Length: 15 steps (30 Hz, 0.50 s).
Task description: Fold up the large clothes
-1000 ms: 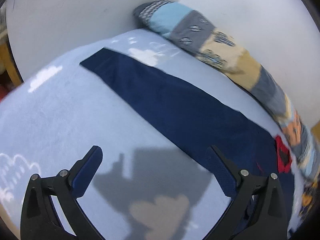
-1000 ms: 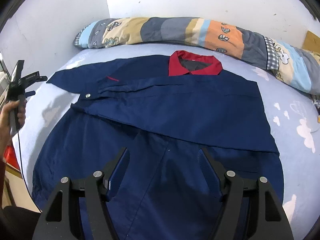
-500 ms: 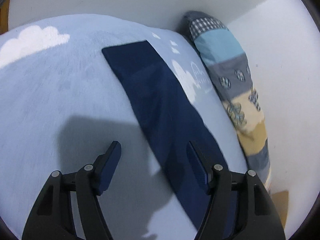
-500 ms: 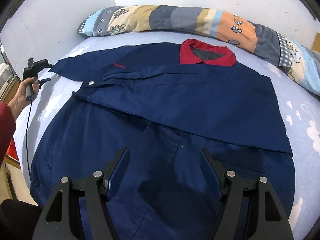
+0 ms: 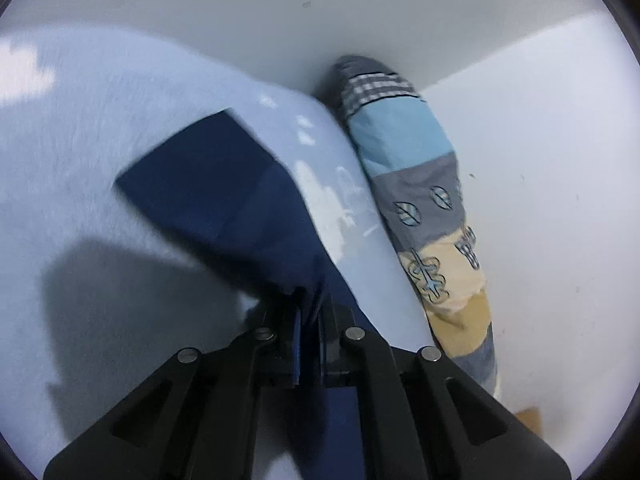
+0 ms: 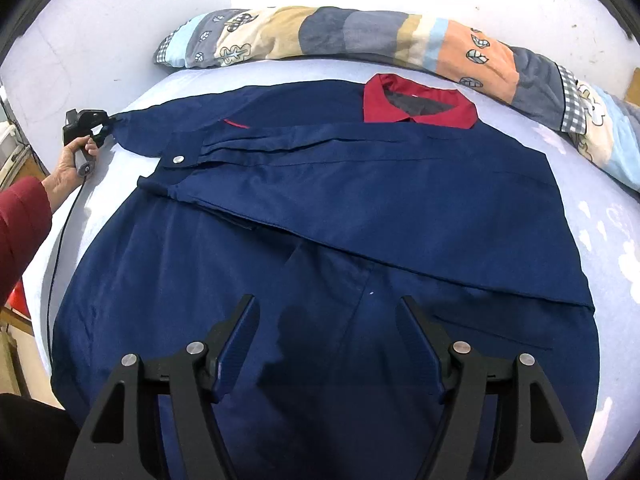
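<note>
The navy jacket (image 6: 360,208) lies spread flat on the bed (image 6: 624,240), red collar (image 6: 420,100) toward the pillow (image 6: 360,36). The left gripper (image 5: 308,320) pinches the sleeve (image 5: 224,184) stretched away from the collar, probably to fold it inward. The right gripper (image 6: 328,332) hovers over the hem, fingers (image 6: 240,328) spread, holding nothing.

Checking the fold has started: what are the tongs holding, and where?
Left tongs pinch the navy jacket's outstretched sleeve near its cuff end. Right tongs hold nothing.
</note>
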Each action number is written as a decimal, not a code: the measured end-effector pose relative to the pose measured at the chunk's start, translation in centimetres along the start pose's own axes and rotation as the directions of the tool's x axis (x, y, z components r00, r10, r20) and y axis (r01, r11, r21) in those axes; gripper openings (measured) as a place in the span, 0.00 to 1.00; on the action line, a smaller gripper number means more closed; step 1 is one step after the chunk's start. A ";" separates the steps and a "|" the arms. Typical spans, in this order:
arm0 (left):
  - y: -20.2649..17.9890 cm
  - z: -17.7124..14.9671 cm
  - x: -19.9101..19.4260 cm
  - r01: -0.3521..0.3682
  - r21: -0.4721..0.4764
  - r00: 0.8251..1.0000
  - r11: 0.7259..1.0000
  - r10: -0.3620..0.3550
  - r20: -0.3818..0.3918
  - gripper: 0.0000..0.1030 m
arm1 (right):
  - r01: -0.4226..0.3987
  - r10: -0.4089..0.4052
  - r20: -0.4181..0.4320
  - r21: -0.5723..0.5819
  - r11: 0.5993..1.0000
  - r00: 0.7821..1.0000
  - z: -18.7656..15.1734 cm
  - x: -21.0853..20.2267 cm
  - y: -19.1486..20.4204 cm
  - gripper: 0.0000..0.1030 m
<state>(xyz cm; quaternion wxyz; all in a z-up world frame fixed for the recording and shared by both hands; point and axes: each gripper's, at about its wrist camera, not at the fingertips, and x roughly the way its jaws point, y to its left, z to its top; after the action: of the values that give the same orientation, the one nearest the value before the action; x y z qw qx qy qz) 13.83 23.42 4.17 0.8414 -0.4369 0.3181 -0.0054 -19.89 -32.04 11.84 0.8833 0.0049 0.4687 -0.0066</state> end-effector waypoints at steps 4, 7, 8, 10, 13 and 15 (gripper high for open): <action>-3.5 0.3 -3.0 0.023 0.086 1.000 0.996 -0.024 0.016 0.04 | -0.005 0.003 0.037 0.031 1.000 0.999 0.3 -1.2 -0.8 0.71; -7.5 0.3 -5.5 0.039 0.185 0.999 0.982 -0.042 0.009 0.04 | -0.009 0.005 0.063 0.061 0.998 0.998 0.4 -2.2 -1.5 0.71; -8.8 0.2 -6.2 0.051 0.209 0.999 0.977 -0.053 0.006 0.04 | -0.006 0.001 0.076 0.072 0.997 0.997 0.4 -2.7 -1.9 0.71; -12.6 -0.4 -7.9 0.084 0.258 0.996 0.962 -0.084 -0.009 0.04 | 0.002 -0.011 0.105 0.090 0.996 0.994 0.5 -3.7 -2.5 0.71; -18.5 -2.2 -9.9 0.140 0.324 0.990 0.936 -0.137 -0.031 0.04 | 0.017 -0.036 0.157 0.121 0.993 0.987 0.6 -5.5 -3.9 0.71; -22.5 -4.1 -11.2 0.175 0.374 0.984 0.911 -0.169 -0.050 0.04 | 0.025 -0.052 0.183 0.147 0.989 0.982 0.6 -6.6 -5.1 0.71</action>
<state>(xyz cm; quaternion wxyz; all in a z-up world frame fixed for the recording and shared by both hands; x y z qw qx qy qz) 8.75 9.67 25.04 0.9031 -0.2934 0.2786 -0.1440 -23.15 -37.09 17.66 0.9203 0.0591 0.3823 -0.0579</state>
